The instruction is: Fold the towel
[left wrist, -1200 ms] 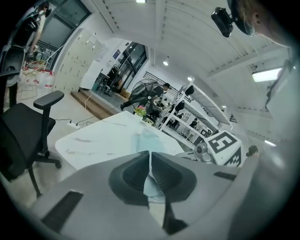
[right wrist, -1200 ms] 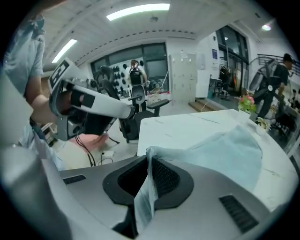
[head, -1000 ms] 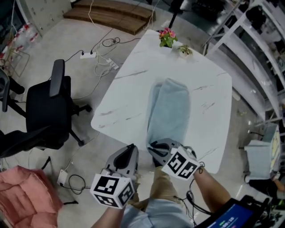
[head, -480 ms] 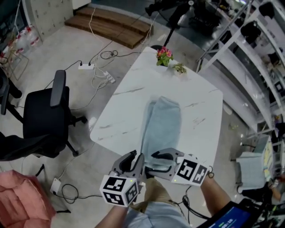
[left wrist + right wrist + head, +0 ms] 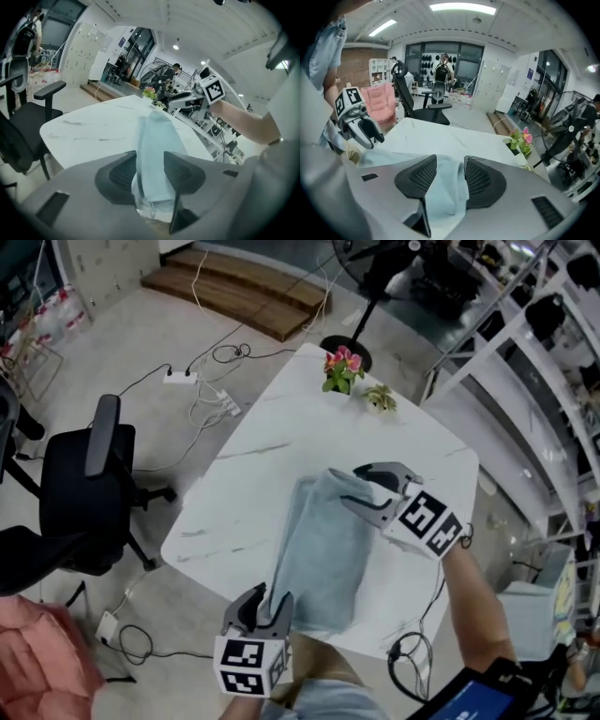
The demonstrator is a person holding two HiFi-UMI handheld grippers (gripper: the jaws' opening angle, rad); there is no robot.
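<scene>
A light blue towel [image 5: 323,549] lies folded into a long strip on the white marble table [image 5: 246,465], its near end hanging over the near edge. My left gripper [image 5: 269,601] sits at that near end; its jaws have just been opening, and the towel [image 5: 157,140] lies loose between the parted pads. My right gripper [image 5: 354,486] is over the towel's far end. Its jaws have just been closing and still stand apart, with towel [image 5: 445,192] lying between them. The left gripper view shows the right gripper [image 5: 176,99] beyond the towel.
A pot of pink flowers [image 5: 342,371] and a small plant [image 5: 380,397] stand at the table's far corner. A black office chair [image 5: 89,493] is on the left, with cables and a power strip [image 5: 183,354] on the floor. Shelving [image 5: 553,362] lines the right.
My right gripper has left the towel's near end and swung out to its far end. The left gripper has sunk slightly at the near edge and opened, letting the towel go.
</scene>
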